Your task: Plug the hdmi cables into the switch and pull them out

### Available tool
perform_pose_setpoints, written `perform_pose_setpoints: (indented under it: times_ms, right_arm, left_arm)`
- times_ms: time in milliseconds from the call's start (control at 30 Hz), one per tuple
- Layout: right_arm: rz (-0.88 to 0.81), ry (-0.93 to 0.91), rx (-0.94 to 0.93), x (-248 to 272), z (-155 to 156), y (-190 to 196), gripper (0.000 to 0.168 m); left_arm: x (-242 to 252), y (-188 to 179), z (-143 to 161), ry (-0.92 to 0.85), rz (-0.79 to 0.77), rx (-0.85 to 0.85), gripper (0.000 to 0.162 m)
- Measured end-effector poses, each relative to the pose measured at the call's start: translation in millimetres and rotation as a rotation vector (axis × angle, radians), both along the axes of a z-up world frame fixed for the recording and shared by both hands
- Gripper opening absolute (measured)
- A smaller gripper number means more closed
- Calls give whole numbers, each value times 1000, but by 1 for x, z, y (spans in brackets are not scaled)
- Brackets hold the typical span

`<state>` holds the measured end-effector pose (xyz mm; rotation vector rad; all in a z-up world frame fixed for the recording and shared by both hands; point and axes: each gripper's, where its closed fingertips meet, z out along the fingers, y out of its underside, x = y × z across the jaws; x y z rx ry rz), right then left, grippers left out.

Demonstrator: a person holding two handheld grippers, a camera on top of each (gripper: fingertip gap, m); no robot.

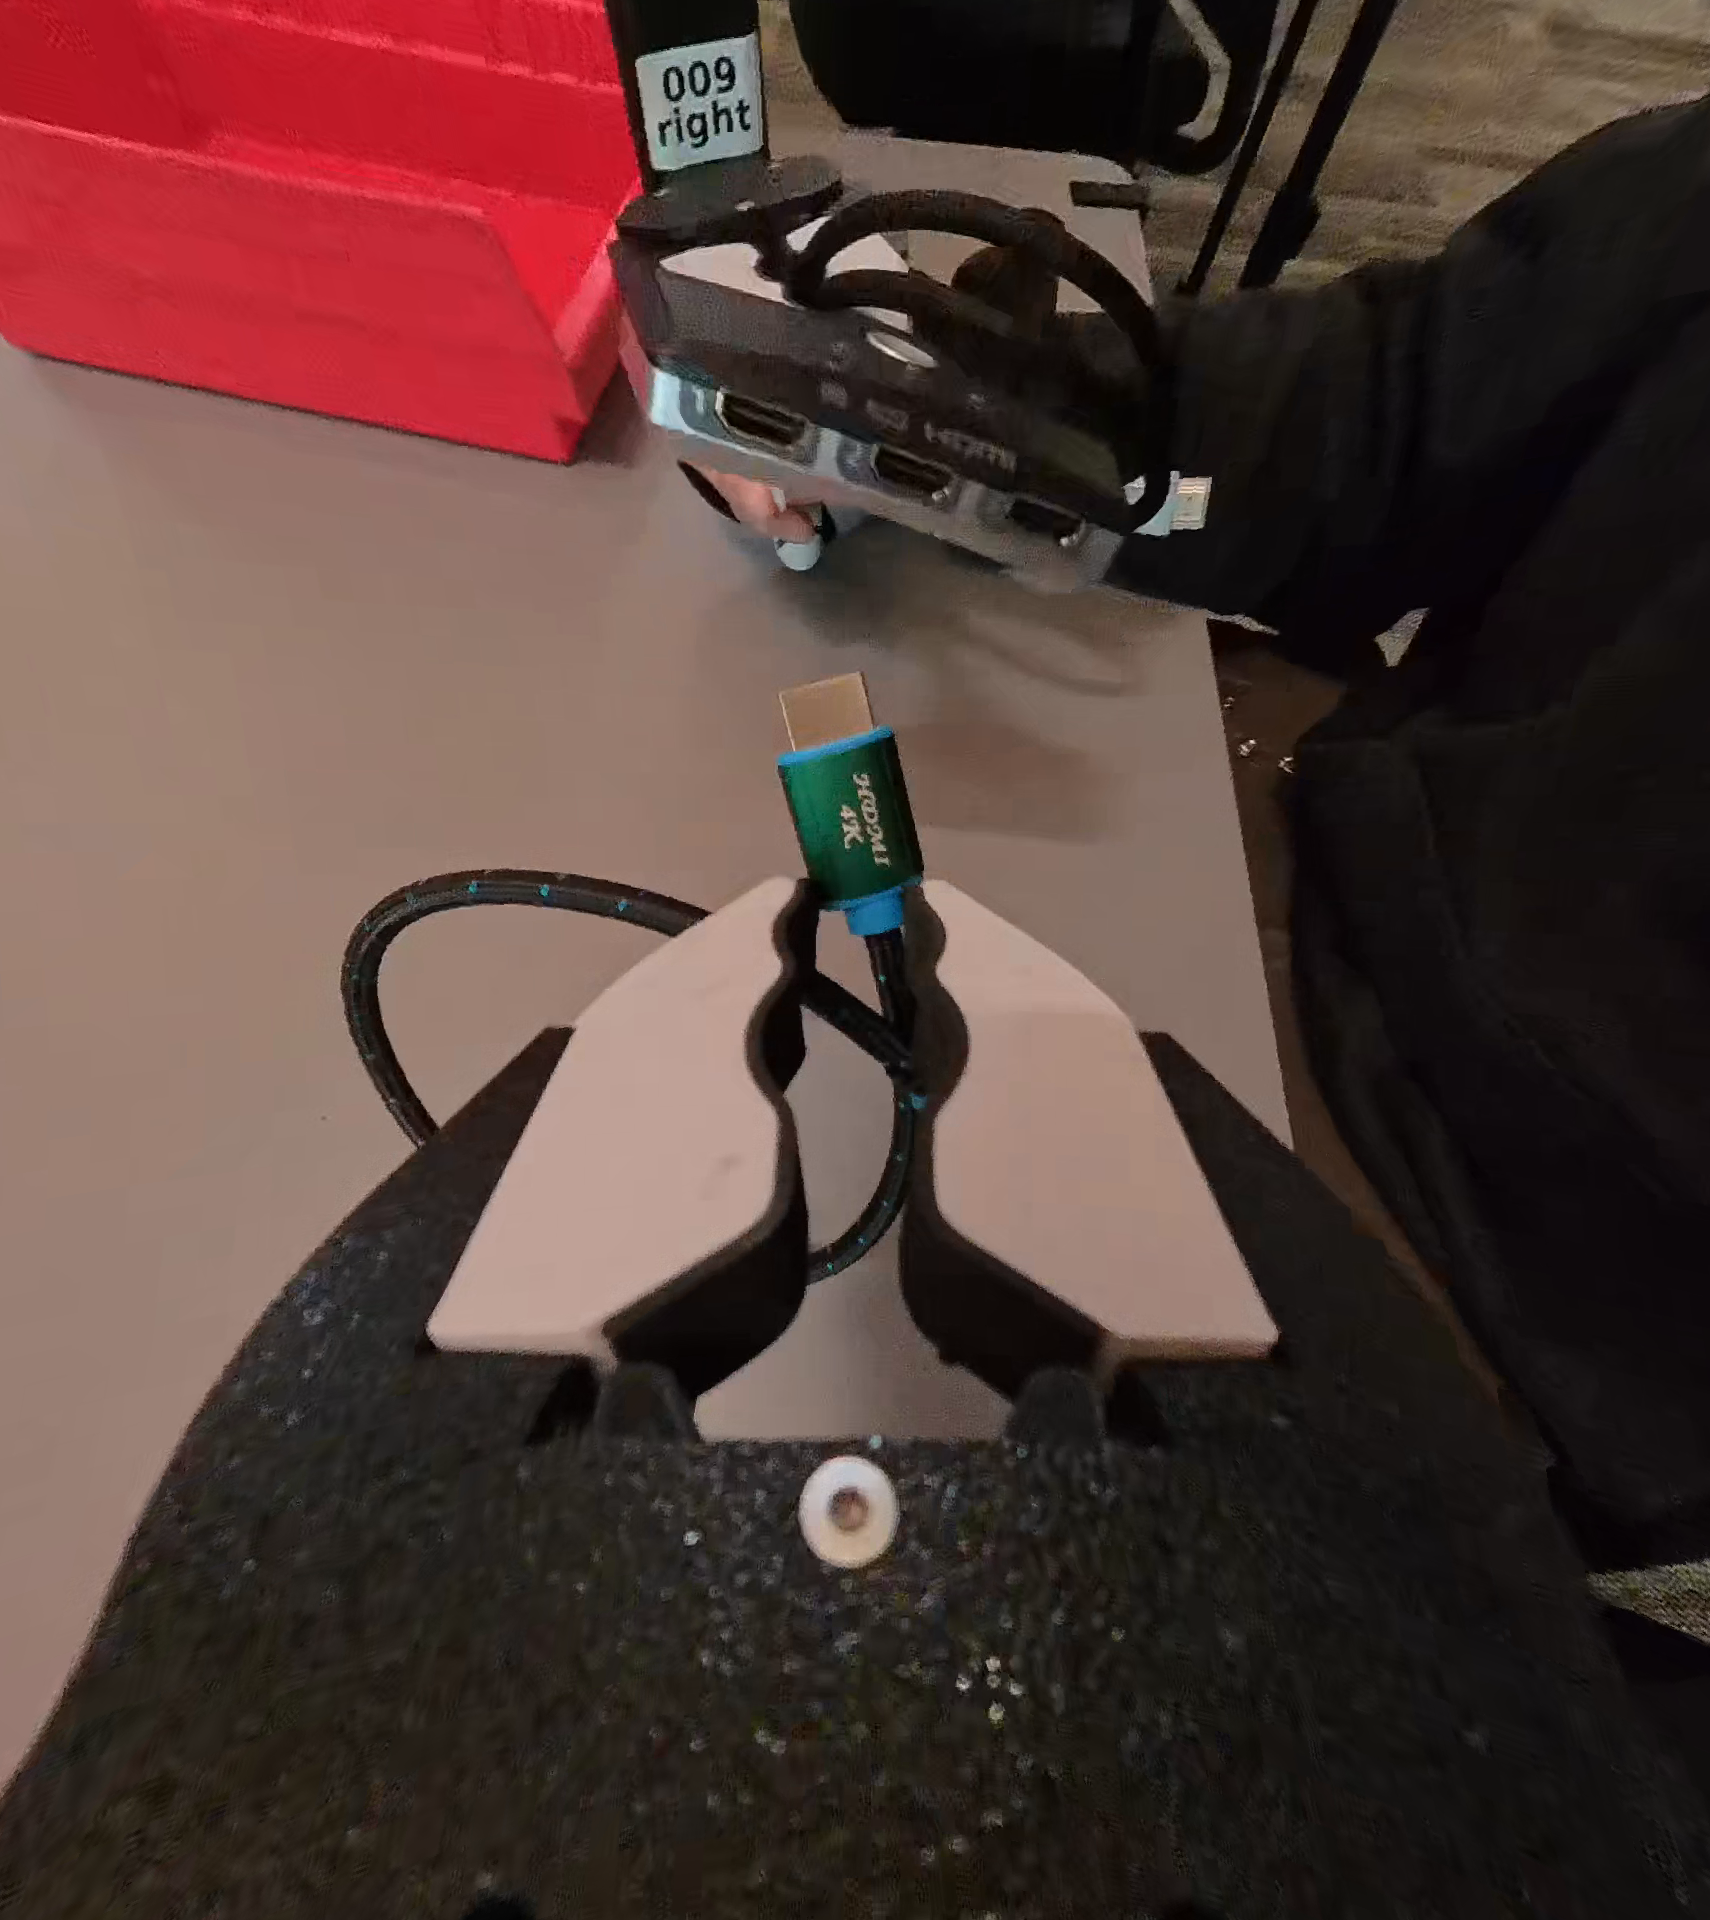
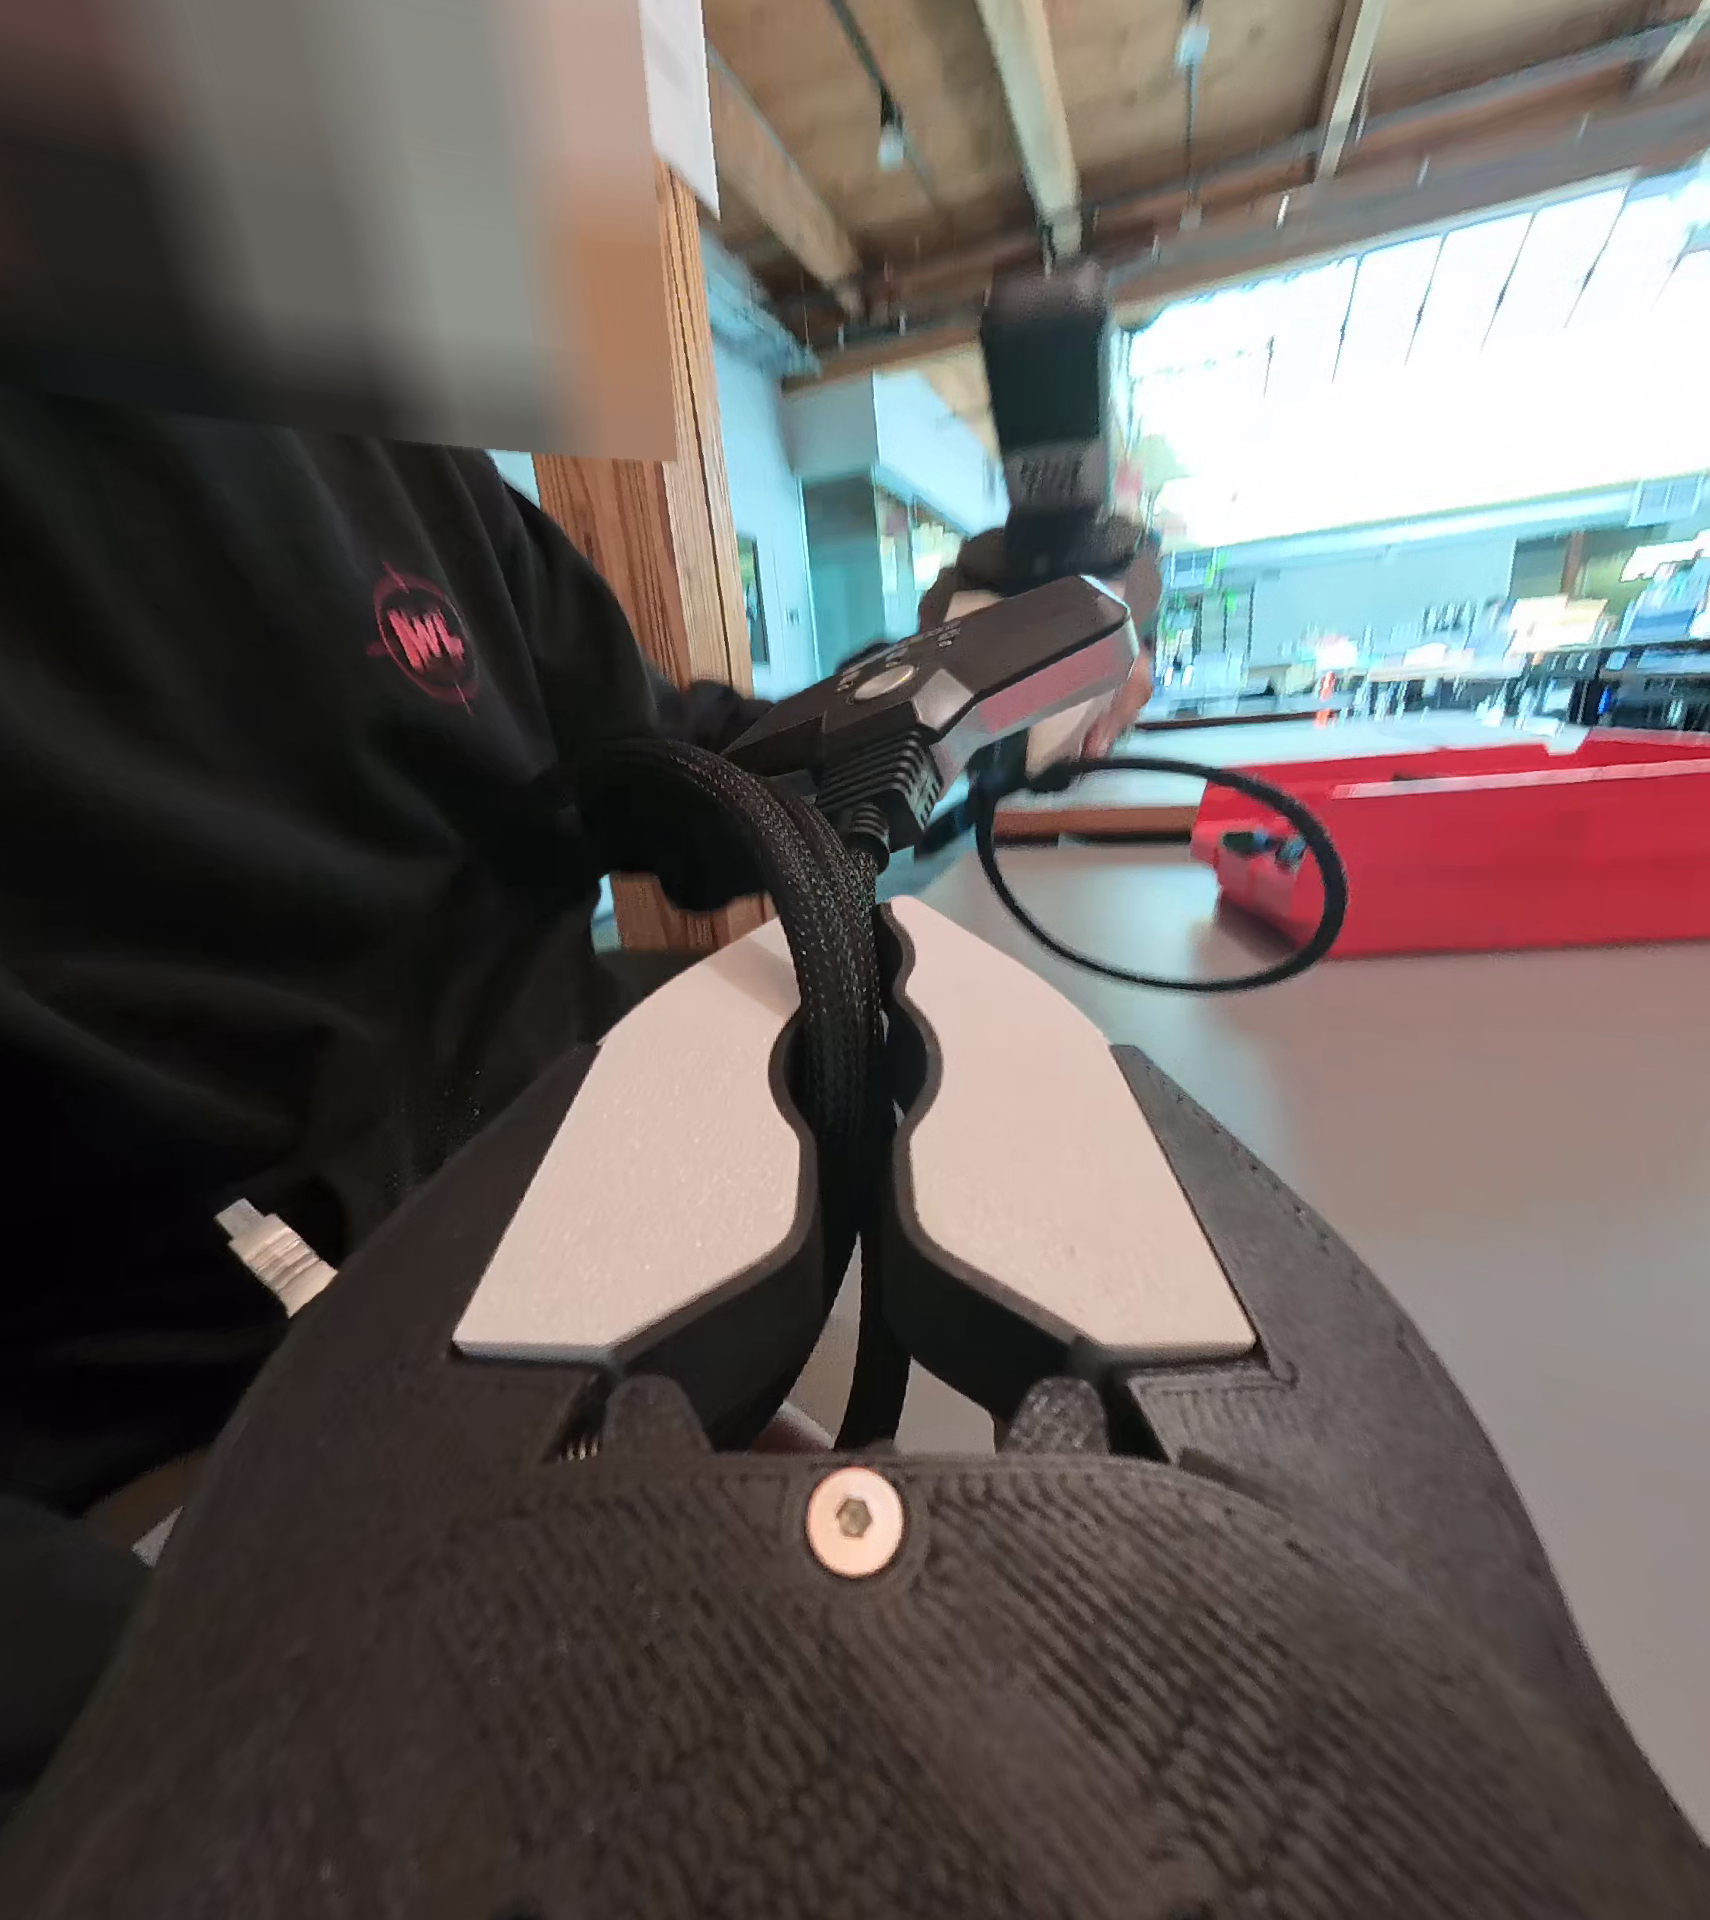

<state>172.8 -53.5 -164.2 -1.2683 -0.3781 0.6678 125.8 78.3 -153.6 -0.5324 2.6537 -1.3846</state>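
HDMI plug with green metal shell [image 1: 851,805] pinched at its blue collar by left gripper [image 1: 861,914], aimed at three vacant ports of black-and-silver switch box [image 1: 918,426], not yet touching. Right gripper [image 2: 882,935] clamped on thick black braided cable [image 2: 830,935] behind switch. Insertion and removal seemingly both pending.

grey table [image 1: 207,727], red bin [image 1: 238,218] on it
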Motion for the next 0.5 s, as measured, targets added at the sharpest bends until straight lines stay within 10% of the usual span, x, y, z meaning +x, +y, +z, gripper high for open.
perform_pose_setpoints:
  times_ms: [500]
  right_arm:
    - [-33,-80,-140,-1,-14,19,7]
  left_arm:
    - [11,21,-5,18,-71,641,15]
